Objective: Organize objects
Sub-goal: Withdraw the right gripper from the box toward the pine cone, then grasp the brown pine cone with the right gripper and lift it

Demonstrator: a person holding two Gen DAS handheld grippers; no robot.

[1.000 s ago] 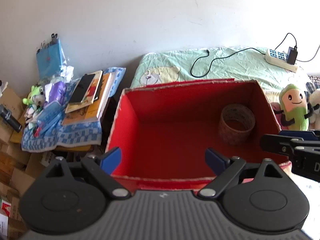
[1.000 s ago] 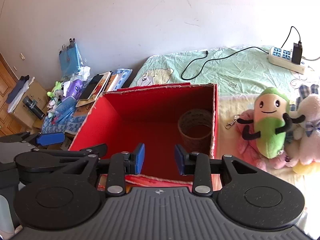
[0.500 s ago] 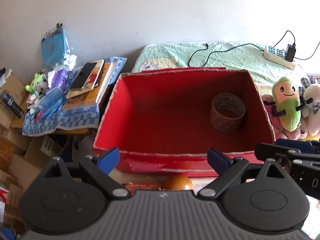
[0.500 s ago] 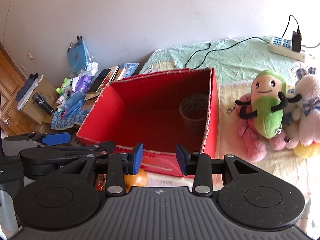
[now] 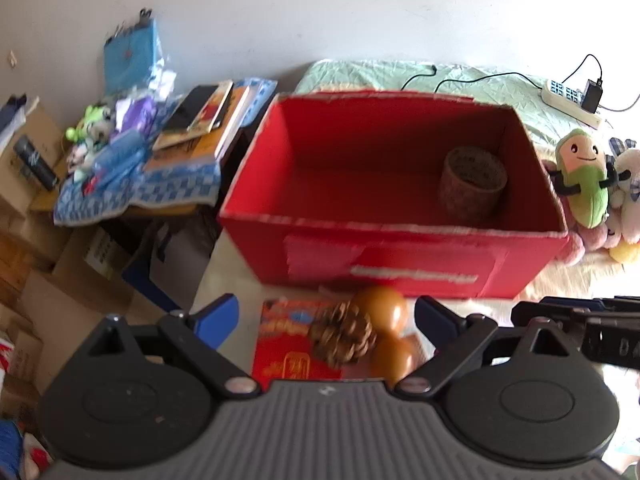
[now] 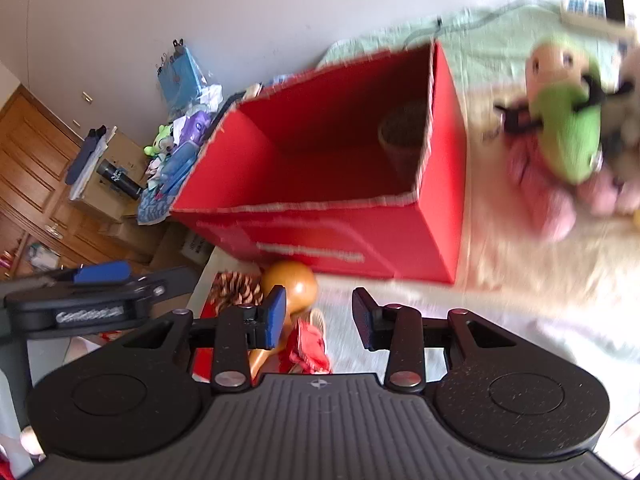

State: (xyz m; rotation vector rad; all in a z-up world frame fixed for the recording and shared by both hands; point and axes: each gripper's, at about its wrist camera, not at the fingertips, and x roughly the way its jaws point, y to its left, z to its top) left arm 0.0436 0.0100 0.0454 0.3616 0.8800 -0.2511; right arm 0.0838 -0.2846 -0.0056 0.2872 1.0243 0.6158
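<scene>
Red cardboard box (image 5: 394, 216) sits open on the bed; left gripper (image 5: 326, 316) gapes empty above a brown pinecone (image 5: 343, 335) and orange gourd (image 5: 382, 308) — likely the next pick. Right view: right gripper (image 6: 319, 316) part-open, empty, beside the gourd; descend, then close.

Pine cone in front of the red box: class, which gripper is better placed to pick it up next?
Probably the left gripper. Its open fingers frame the pine cone almost centrally. The right gripper is also open, but the cone lies off to its left, beyond its left finger.
</scene>
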